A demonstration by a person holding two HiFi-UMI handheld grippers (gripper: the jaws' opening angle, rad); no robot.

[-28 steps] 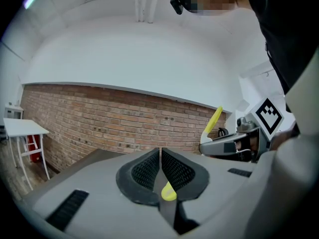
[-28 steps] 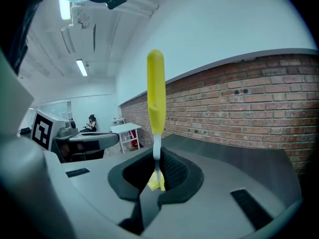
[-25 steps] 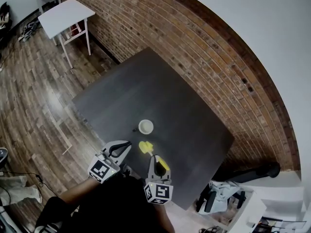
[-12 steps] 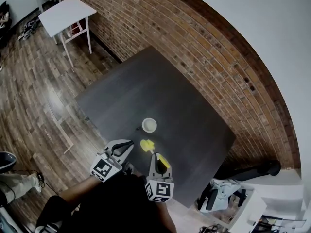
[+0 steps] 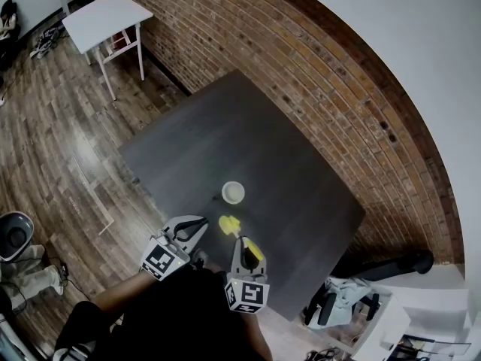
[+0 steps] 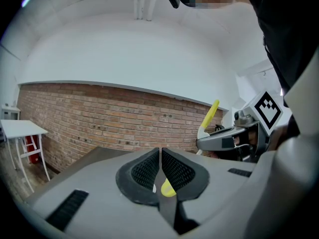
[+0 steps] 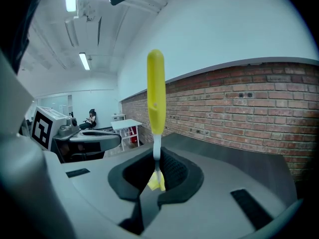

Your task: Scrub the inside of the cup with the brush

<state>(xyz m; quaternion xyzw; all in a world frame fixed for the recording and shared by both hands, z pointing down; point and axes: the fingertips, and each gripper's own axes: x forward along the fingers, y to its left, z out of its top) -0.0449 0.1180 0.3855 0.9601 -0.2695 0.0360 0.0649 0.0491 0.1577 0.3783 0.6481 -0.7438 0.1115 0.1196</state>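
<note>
A white cup [image 5: 233,192] stands upright on the dark table [image 5: 248,134], near its front part. My right gripper [image 5: 240,244] is shut on the brush [image 5: 228,223], just on the near side of the cup and apart from it. In the right gripper view the pads clamp the brush's white neck [image 7: 157,153]; its yellow handle [image 7: 155,91] sticks up and its yellow head shows below the jaws. My left gripper [image 5: 194,226] hovers at the table's front edge, left of the brush, shut with nothing in it. Its pads [image 6: 149,169] meet, and the right gripper [image 6: 227,139] shows at the right of that view.
A brick wall [image 5: 316,81] runs along the far side of the table. A small white table [image 5: 105,17] stands on the wooden floor at the back left. Dark bags and clutter [image 5: 353,292] lie at the lower right. A person sits far off [image 7: 91,116].
The head view has shifted slightly, so the cup sits a little further right in it. Both grippers keep their places and their grip.
</note>
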